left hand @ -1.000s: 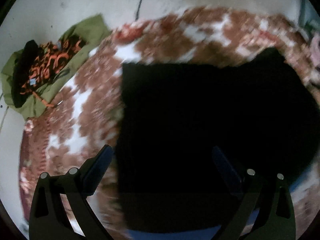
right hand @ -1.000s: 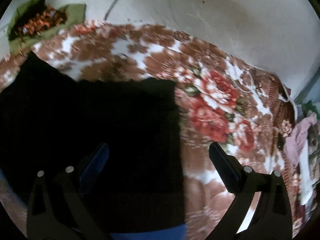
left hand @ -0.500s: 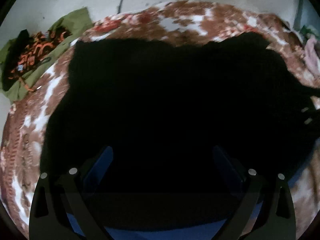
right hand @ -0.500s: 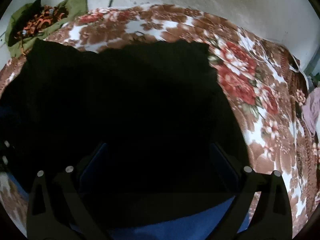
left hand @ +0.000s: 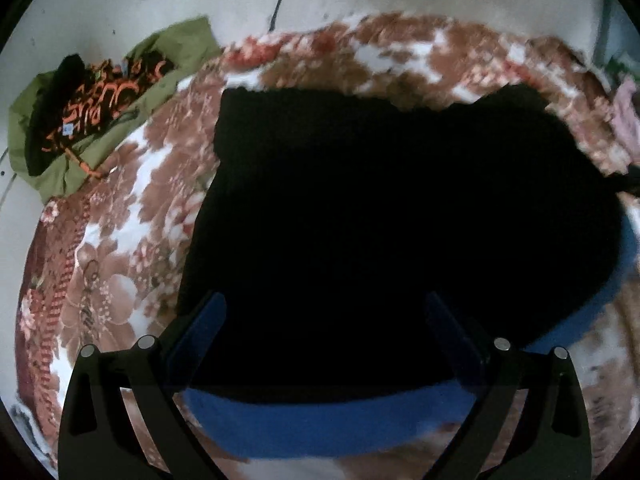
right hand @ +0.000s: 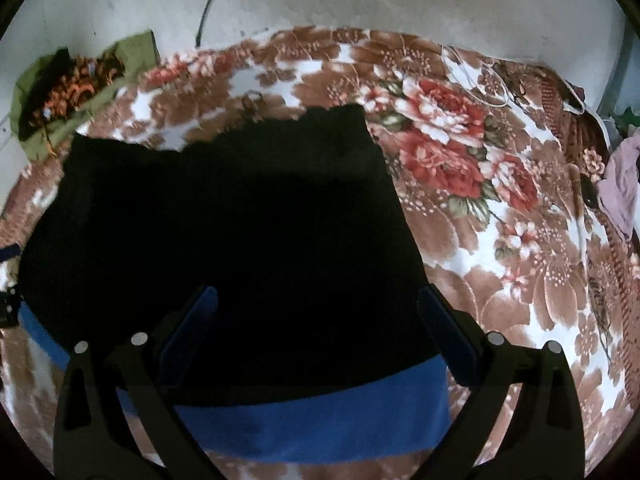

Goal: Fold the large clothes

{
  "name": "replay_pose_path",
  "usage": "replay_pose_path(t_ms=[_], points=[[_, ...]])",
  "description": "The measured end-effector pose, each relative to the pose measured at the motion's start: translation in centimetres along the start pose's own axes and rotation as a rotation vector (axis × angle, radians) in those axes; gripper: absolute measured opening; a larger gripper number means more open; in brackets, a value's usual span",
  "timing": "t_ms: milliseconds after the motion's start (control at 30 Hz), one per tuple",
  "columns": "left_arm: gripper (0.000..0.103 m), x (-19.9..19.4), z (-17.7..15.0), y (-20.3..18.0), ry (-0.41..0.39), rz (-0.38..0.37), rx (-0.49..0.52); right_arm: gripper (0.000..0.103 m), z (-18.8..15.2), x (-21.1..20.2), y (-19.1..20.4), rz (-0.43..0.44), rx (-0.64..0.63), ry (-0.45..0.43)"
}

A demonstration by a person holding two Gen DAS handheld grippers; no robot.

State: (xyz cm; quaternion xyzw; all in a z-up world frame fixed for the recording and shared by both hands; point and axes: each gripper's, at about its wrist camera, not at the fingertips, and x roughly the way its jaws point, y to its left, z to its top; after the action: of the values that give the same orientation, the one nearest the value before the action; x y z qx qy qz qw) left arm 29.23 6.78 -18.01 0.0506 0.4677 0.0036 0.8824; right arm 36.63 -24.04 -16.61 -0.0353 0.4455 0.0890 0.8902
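Floral brown-and-white blanket [right hand: 520, 264] below, pale wall behind. Black garment [left hand: 380, 220] spread flat on it, folded into a rough rectangle, blue band [right hand: 320, 424] along the near edge. Left hand-held gripper [left hand: 324, 320] spread wide above the garment's near edge, grasping nothing; right hand-held gripper [right hand: 318, 312] likewise released over the near right corner. Off to the far left, green cloth [left hand: 120, 120] with an orange-and-black piece [left hand: 100, 100] on top. Pink clothing [right hand: 620, 184] at the far right edge.
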Motion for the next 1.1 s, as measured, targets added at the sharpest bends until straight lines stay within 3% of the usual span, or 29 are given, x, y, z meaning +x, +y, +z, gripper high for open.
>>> replay_pose_path(t_ms=[233, 533, 900, 1000, 1100], points=[[0.098, -5.1, 1.0, -4.1, -0.075, -0.086, 0.018, 0.098, 0.6, -3.9, 2.3, 0.049, -0.033, -0.053], [0.098, -8.1, -0.3, -4.2, -0.095, -0.102, -0.037, 0.098, -0.3, -7.3, 3.2, 0.144, -0.080, -0.055], [0.098, -7.9, -3.3, -1.6, -0.042, -0.042, -0.068, 0.098, -2.2, -7.4, 4.7, 0.124, -0.142, -0.021], [0.098, -6.7, -5.1, 0.6, 0.004, -0.020, -0.145, 0.098, -2.2, -6.6, 5.7, 0.126, -0.144, -0.013], [0.098, -5.4, -7.1, 3.3, 0.044, -0.046, -0.267, 0.098, -2.1, -5.5, 6.6, 0.130, -0.133, -0.002]])
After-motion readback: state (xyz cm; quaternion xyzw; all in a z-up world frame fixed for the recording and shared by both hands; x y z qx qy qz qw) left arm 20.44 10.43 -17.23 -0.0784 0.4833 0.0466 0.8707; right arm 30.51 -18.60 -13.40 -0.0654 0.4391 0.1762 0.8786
